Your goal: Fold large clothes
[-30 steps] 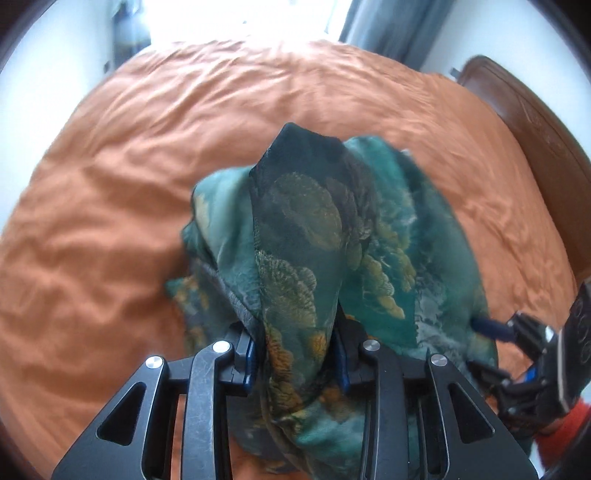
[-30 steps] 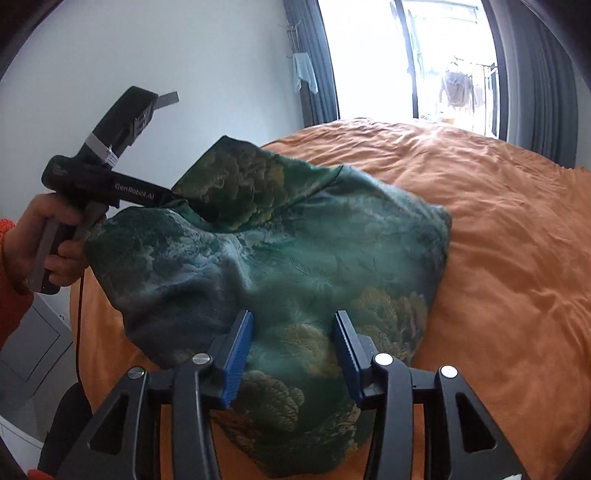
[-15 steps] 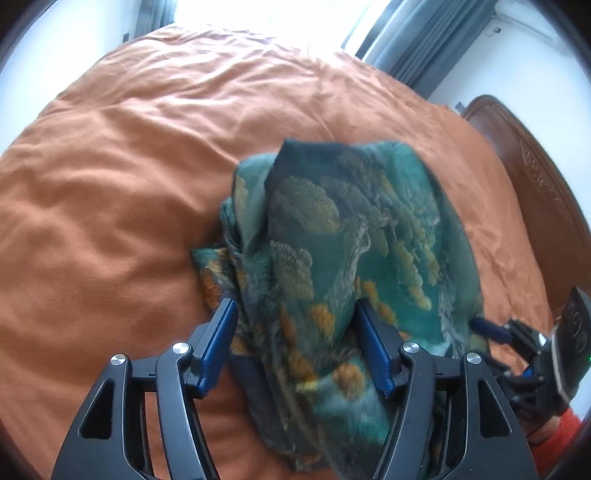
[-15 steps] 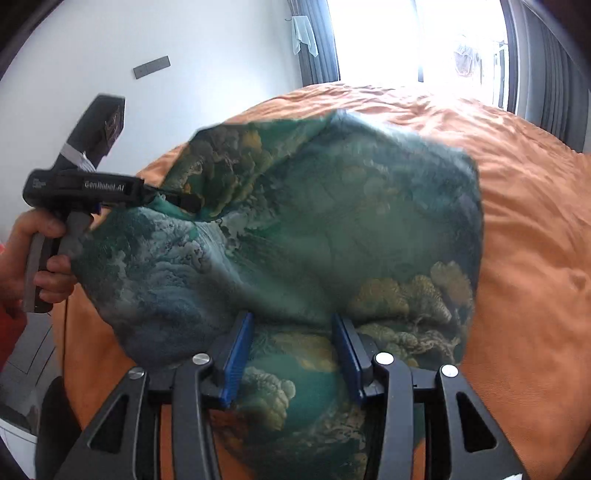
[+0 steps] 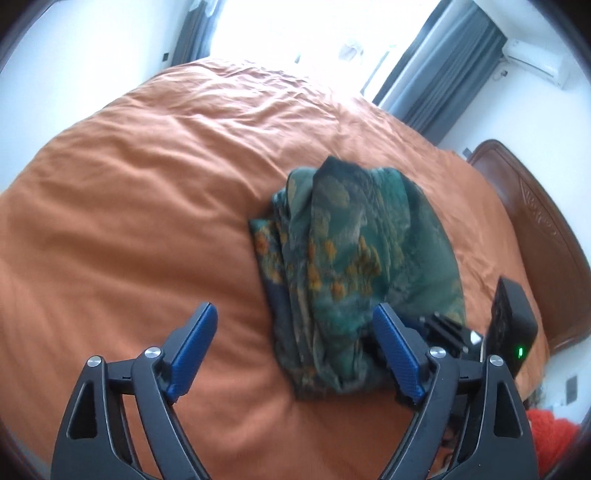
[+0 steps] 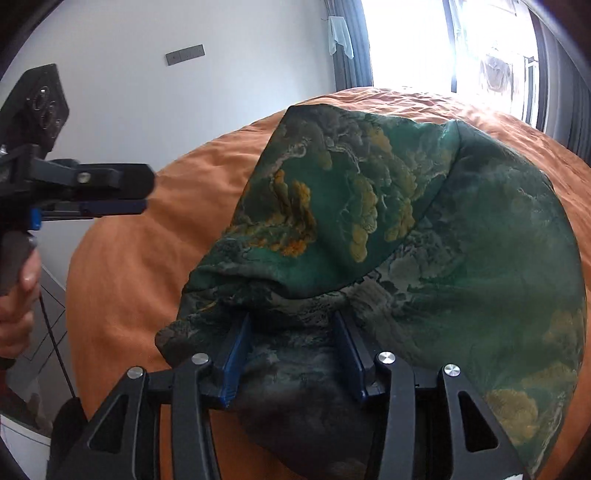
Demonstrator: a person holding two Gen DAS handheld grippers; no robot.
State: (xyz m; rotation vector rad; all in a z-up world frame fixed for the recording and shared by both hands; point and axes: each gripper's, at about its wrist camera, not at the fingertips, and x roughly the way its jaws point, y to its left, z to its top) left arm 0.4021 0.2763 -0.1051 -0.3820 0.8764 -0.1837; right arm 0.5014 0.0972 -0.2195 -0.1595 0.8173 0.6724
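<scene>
On the orange bedspread (image 5: 155,206) the green printed garment (image 5: 354,266) is lying folded, just ahead of your left gripper (image 5: 295,350), whose jaws have just been spreading wide and are gripping nothing. A second ago they were pinching that cloth. Your right gripper (image 6: 293,354) is clamping the garment's near edge; only its camera is showing your hand (image 6: 16,314) gripping the left tool's handle.

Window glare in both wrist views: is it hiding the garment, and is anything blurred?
Left wrist: window blown out, green garment slightly motion-smeared but readable. Right wrist: window washed out, garment sharp, left gripper soft at its tips.
</scene>
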